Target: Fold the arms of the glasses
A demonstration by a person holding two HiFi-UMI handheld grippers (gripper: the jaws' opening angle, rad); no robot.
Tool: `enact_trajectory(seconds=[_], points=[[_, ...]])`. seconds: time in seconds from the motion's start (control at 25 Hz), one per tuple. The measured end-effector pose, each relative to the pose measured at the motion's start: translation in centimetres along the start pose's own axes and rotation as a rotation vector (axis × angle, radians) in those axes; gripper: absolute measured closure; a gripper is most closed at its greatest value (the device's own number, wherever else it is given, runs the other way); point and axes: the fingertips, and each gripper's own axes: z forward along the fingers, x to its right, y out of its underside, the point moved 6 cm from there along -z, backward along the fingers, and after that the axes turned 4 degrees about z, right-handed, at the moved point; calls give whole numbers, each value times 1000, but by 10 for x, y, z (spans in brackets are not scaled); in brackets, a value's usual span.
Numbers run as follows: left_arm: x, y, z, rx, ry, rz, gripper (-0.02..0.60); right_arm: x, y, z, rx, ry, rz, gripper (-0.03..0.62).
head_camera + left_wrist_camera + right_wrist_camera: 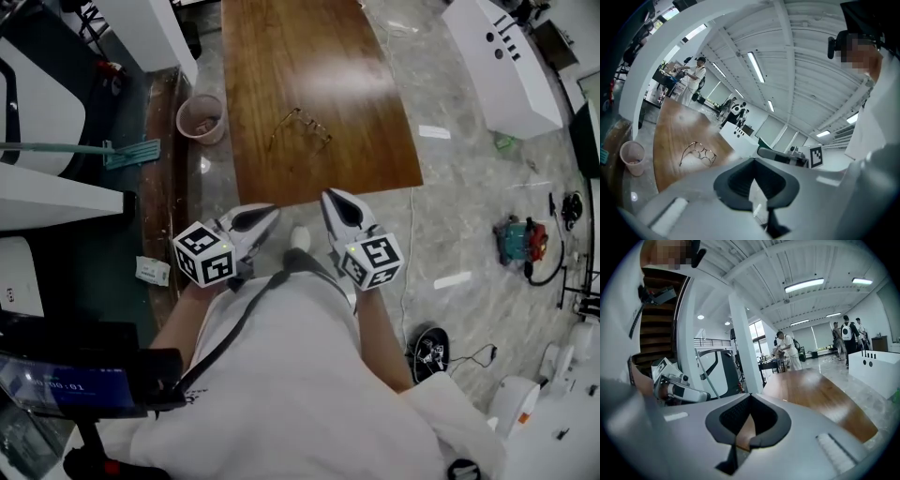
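Observation:
A pair of thin wire-framed glasses (pixel 300 128) lies with its arms spread on the long wooden table (pixel 319 56). In the left gripper view the glasses (pixel 698 153) lie ahead and to the left on the table (pixel 670 126). My left gripper (pixel 272 212) and right gripper (pixel 330 194) hover side by side just short of the table's near end, well apart from the glasses. Both are shut with nothing between the jaws, as the left gripper view (pixel 753 161) and right gripper view (pixel 750 395) show. The right gripper view shows the table (pixel 811 390) but not the glasses.
A pink bucket (pixel 201 118) stands on the floor by the table's left edge, with a mop (pixel 131 153) beside it. A white cabinet (pixel 502 56) stands at the right. A red and teal tool (pixel 521 240) and cables lie on the floor. People stand far off.

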Motion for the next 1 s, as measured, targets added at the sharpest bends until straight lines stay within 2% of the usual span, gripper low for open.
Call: enact_trajectory(seconds=[0.2, 0.52, 0.68, 1.0], points=[[-11, -21, 39, 38, 12, 3, 580, 51, -17, 30, -52, -48, -15, 585], [-33, -20, 91, -26, -111, -4, 577, 129, -14, 84, -157, -113, -51, 586], [-42, -20, 101, -24, -173, -8, 577, 152, -11, 109, -221, -150, -114, 585], [-63, -32, 108, 8, -212, -18, 577, 178, -18, 144, -249, -143, -157, 585]])
